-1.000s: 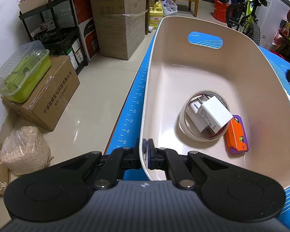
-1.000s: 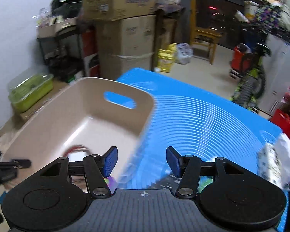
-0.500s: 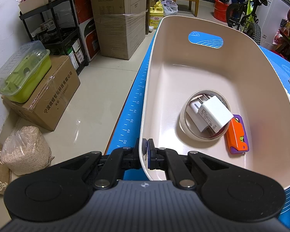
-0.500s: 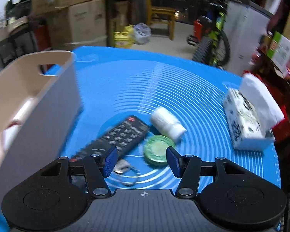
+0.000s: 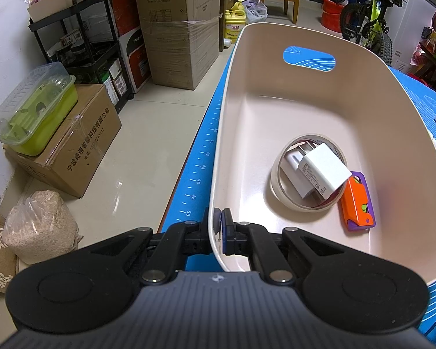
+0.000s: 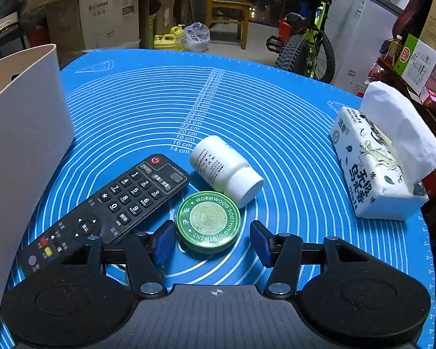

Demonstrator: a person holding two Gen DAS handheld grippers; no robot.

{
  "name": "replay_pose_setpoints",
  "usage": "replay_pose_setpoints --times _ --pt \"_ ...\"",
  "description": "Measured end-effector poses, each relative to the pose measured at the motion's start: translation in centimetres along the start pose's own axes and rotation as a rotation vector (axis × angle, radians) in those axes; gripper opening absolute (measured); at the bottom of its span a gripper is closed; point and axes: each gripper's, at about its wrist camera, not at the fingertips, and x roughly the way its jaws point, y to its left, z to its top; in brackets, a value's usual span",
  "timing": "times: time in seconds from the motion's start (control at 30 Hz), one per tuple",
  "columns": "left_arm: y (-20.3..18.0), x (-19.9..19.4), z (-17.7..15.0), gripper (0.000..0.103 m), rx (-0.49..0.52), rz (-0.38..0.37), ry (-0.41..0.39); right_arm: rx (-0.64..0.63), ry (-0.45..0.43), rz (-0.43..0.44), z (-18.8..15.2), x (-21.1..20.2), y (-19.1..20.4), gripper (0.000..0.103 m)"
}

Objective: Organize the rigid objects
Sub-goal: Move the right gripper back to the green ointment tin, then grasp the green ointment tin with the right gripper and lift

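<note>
My left gripper (image 5: 219, 226) is shut on the near rim of the beige bin (image 5: 247, 110), one finger inside and one outside. In the bin lie a tape roll (image 5: 279, 186), a white charger (image 5: 324, 174) and an orange and purple toy (image 5: 356, 203). My right gripper (image 6: 211, 242) is open, low over the blue mat (image 6: 276, 110), with a green ointment tin (image 6: 208, 222) between its fingers. A black remote (image 6: 116, 203) lies left of the tin and a white pill bottle (image 6: 225, 171) behind it. The bin's outer wall (image 6: 23, 145) stands at the left.
A tissue pack (image 6: 378, 168) sits at the mat's right edge. Left of the table are the floor, cardboard boxes (image 5: 69, 148), a green plastic container (image 5: 35, 110), a black shelf (image 5: 81, 49) and a bag of grain (image 5: 40, 226). A bicycle (image 6: 305, 49) stands behind.
My right gripper has swung right, away from the bin, and come down over the mat so the green tin sits between its open fingers. My left gripper has stayed clamped on the bin rim.
</note>
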Motion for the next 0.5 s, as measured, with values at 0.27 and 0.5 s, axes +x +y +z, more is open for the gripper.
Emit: replay_pose_setpoints --times 0.27,0.5 --pt "0.04 -0.05 -0.03 0.007 0.001 0.003 0.0 0.048 -0.037 0.04 -0.48 0.38 -0.46 0.057" --pt "0.0 -0.09 -0.01 0.007 0.001 0.002 0.001 0.023 -0.052 0.021 -0.92 -0.19 0.15 0.054"
